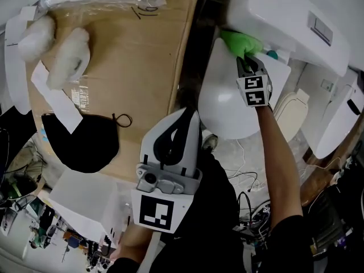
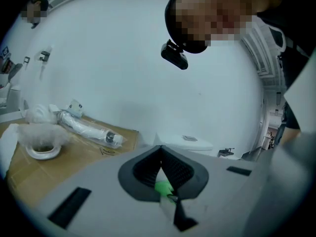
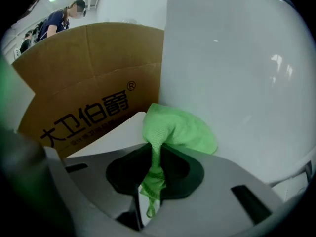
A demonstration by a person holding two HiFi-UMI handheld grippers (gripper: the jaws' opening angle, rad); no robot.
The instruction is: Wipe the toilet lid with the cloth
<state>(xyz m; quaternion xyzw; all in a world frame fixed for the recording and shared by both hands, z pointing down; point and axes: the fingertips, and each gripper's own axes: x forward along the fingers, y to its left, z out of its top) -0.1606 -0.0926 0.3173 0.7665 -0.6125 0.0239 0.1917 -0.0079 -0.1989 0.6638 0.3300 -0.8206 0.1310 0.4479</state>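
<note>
The right gripper (image 3: 154,152) has its jaws clamped on a green microfibre cloth (image 3: 178,126). A strand trails back between them, and the bunched bulk sits just ahead of the tips. There the white toilet lid (image 1: 223,111) under the jaws meets the cistern (image 3: 232,68) beyond. A printed cardboard box (image 3: 84,78) stands left of the jaws. The left gripper (image 2: 160,152) is well apart from the toilet, its jaws closed tip to tip and gripping nothing.

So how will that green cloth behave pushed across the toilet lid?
Probably floppy: the green woven cloth bunches and droops where the right claw pinches it. Likely light, and it should slide easily on the glossy white toilet lid.
</note>
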